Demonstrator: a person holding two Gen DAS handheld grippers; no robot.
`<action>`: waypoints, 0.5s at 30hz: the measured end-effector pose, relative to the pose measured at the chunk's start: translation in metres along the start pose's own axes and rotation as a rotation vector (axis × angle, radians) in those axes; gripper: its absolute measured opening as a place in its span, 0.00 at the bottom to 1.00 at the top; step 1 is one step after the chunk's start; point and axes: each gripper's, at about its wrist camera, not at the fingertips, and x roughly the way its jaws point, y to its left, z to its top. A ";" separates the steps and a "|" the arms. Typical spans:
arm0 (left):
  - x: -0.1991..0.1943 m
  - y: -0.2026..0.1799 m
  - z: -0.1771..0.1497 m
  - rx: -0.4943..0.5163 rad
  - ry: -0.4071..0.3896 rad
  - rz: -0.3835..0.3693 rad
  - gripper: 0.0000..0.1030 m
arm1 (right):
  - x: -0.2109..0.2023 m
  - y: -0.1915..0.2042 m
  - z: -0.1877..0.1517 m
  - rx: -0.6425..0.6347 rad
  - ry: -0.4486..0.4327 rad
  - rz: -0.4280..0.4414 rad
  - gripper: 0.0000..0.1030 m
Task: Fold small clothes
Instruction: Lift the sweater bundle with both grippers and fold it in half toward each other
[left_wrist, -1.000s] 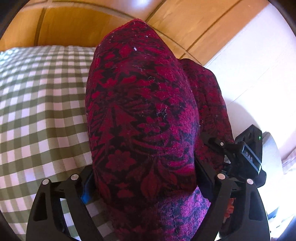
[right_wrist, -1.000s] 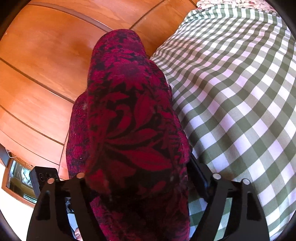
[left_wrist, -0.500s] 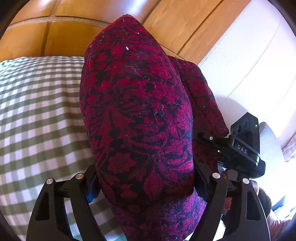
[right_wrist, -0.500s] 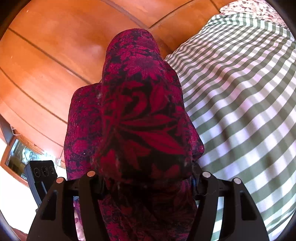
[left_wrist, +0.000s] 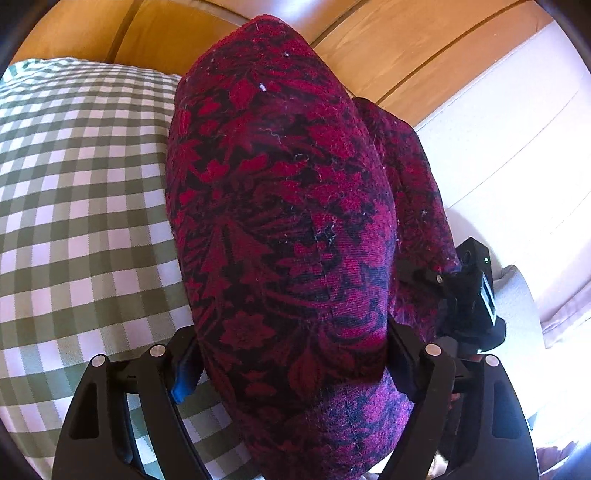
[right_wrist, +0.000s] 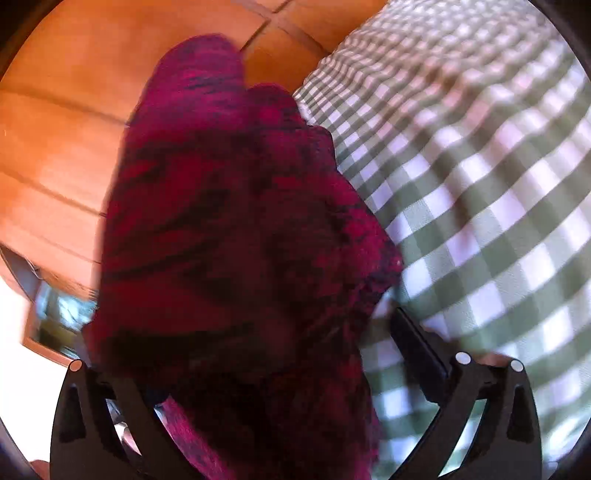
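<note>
Covering most of the surface below is a bed sheet (left_wrist: 81, 192) in green-and-white gingham, a smooth woven cotton look with soft rumples; it shows again on the right of the right wrist view (right_wrist: 480, 192). Behind it stand orange-brown wooden panels (left_wrist: 406, 44) with dark straight seams, glossy in the light, and a pale cream board (left_wrist: 517, 140) beside them.

Draped in front of both cameras is the garment (left_wrist: 288, 229), a thick, slightly fuzzy knit in crimson with a black floral and leaf pattern, flecked with lint; it hangs in a rounded, bulging fold above the bed. The right wrist view (right_wrist: 229, 258) shows it motion-blurred.

The left gripper (left_wrist: 291, 354) is clamped on the cloth, black fingers pressed into either side of the fold. The right gripper (right_wrist: 258, 369) stands wider: its right finger (right_wrist: 417, 354) sits clear of the fabric, while the left side is buried under cloth, so whether it pinches anything I cannot tell.
</note>
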 end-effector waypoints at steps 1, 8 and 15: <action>-0.003 0.003 -0.002 0.005 0.003 0.008 0.78 | 0.003 0.006 0.001 -0.039 -0.007 0.014 0.86; -0.006 -0.032 -0.005 0.136 -0.048 0.105 0.77 | 0.002 0.028 -0.005 -0.150 -0.028 0.013 0.64; -0.020 -0.050 0.003 0.240 -0.151 0.165 0.77 | 0.002 0.057 -0.020 -0.234 -0.072 0.008 0.57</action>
